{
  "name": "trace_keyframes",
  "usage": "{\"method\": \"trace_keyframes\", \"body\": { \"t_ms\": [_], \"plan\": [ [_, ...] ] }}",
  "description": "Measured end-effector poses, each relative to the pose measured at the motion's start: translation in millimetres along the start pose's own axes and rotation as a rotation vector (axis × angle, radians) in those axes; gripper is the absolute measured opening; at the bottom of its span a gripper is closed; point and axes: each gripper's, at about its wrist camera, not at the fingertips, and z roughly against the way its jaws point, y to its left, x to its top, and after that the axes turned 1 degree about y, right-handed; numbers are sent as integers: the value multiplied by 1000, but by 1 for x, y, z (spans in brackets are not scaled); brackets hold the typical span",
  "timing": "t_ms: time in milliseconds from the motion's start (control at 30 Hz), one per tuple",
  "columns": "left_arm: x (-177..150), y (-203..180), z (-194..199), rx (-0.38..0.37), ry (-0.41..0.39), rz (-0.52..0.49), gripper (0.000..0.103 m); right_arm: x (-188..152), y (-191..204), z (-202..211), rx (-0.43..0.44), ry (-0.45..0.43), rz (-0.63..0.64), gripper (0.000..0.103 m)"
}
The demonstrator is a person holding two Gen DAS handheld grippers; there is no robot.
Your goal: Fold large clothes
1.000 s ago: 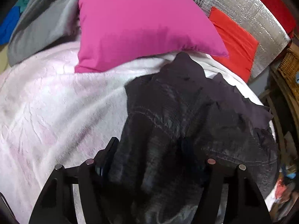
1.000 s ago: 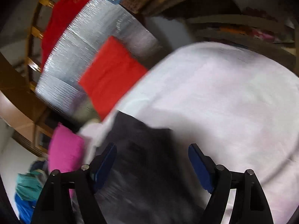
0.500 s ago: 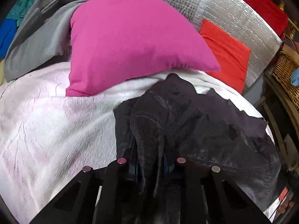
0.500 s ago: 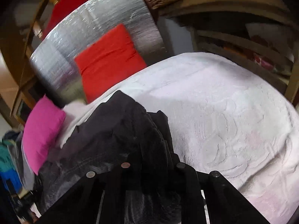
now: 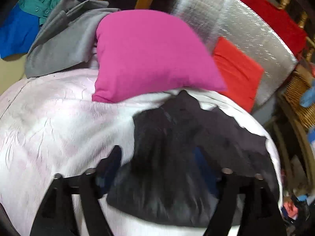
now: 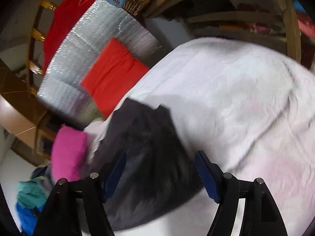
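Both grippers angle downward over the bed. The left gripper [image 5: 157, 157] has just opened its jaws wide, pads clear of the crumpled dark grey garment [image 5: 187, 141] at lower centre. The right gripper [image 6: 160, 165] likewise has just spread wide above that garment [image 6: 141, 137], lying on the pale pink-white bedspread [image 6: 246, 102] below the magenta pillow [image 5: 149, 55].

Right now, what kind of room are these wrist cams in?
Most likely a bedroom at home: a bed under a pale blanket, a pink pillow at its head, and a dark garment lying on it, with more clothes piled behind.
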Motion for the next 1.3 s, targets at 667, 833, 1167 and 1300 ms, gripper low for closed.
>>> {"method": "trace_keyframes", "body": {
  "t_ms": [667,833,1167,1300],
  "plan": [
    [-67,62,-51,-273,232,490,84,-45,-43,-78,88,127,-329,76],
    [-58,63,-70,-285,215,530,83,-32,-49,-89,111,35,-343,78],
    [-47,51,-65,-232,163,431,44,-21,-9,-78,64,-14,-145,30],
    [-40,49,-47,-224,114,404,38,-29,-2,-54,66,10,-119,29]
  ]
}}
